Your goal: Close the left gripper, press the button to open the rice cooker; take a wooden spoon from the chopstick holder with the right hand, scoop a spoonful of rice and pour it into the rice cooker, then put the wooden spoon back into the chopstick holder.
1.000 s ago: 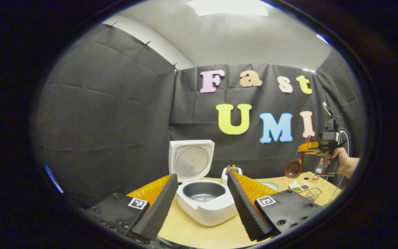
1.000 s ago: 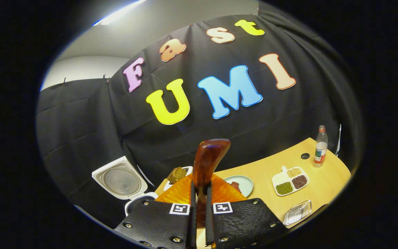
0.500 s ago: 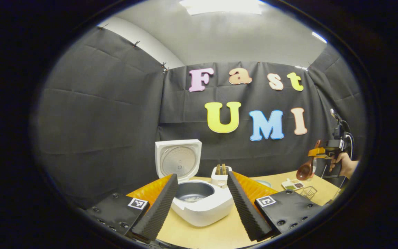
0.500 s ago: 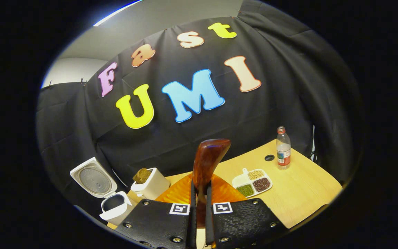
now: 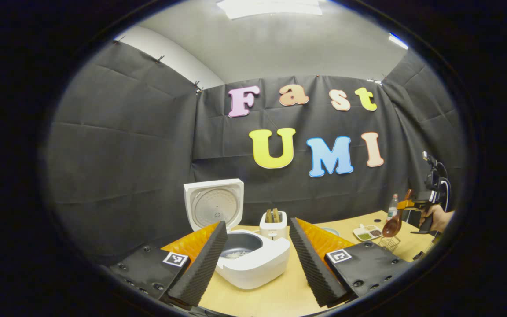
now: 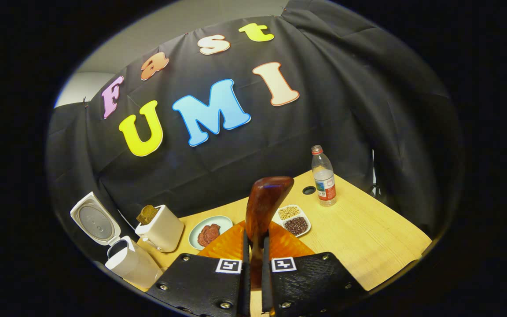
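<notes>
Nearest in the right gripper view, the right gripper point(image 6: 253, 264) is seen pinching the wooden spoon point(image 6: 264, 204) by its handle, the long axis running forward along the fingers with the bowl leading, above the table point(image 6: 368, 237). In the left gripper view, the left gripper point(image 5: 258, 259) is held with fingers spread just before the rice cooker point(image 5: 253, 259), lid up, some rice noted in the pot. Farther off, the chopstick holder point(image 6: 159, 226) stands left of the spoon beside the cooker, so a leftward carry is judged necessary.
</notes>
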`<state>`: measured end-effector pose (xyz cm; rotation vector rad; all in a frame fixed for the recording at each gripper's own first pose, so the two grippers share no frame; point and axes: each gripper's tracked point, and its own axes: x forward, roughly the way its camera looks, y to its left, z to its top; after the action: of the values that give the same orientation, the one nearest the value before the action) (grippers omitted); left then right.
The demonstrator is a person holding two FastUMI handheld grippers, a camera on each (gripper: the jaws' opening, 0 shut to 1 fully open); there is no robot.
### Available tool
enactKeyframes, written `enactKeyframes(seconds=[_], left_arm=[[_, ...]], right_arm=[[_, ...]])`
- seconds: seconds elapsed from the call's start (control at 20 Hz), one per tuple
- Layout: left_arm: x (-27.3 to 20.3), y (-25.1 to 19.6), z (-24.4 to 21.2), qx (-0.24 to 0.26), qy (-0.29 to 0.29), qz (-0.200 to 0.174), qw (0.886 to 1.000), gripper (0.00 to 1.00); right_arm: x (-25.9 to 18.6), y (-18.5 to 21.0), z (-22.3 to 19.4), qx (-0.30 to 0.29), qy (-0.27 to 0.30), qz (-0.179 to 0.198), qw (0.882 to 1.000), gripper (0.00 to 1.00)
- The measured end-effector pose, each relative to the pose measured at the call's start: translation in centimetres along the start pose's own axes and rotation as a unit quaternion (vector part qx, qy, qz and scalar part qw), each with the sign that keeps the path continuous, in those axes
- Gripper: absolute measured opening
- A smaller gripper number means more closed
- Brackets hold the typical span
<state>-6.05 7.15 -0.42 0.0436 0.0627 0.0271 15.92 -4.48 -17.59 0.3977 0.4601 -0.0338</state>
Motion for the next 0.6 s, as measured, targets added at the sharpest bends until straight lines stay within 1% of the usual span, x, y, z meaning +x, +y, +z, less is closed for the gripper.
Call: enactKeyframes(seconds=[0.2,0.25,0.35,0.5,0.6], left_arm=[[-0.1,-0.5,-0.1,0.003,0.007,0.003,1.0,0.99],[-0.1,-0.6,-0.1,0.004,0.007,0.004,1.0,0.99],[-0.3,-0.7,-0.1,0.005,0.009,0.007,1.0,1.0],[-0.6,-1.0,-0.3,0.008,0.012,0.007,1.0,1.0],[-0.6,-0.7,-0.5,0.013,0.016,0.011,1.0,0.98]], right_arm=[[0.5,-1.6,-1.8,-0.006,0.006,-0.015,1.0,0.11],[0.6,-1.2,-2.6,-0.009,0.009,-0.019,1.0,0.1],[0.9,-2.0,-4.0,-0.015,0.022,-0.026,0.999,0.11],[1.7,-2.1,-5.9,-0.006,0.042,-0.021,0.999,0.11],[2.1,-2.5,-6.7,0.001,0.047,-0.026,0.999,0.11]])
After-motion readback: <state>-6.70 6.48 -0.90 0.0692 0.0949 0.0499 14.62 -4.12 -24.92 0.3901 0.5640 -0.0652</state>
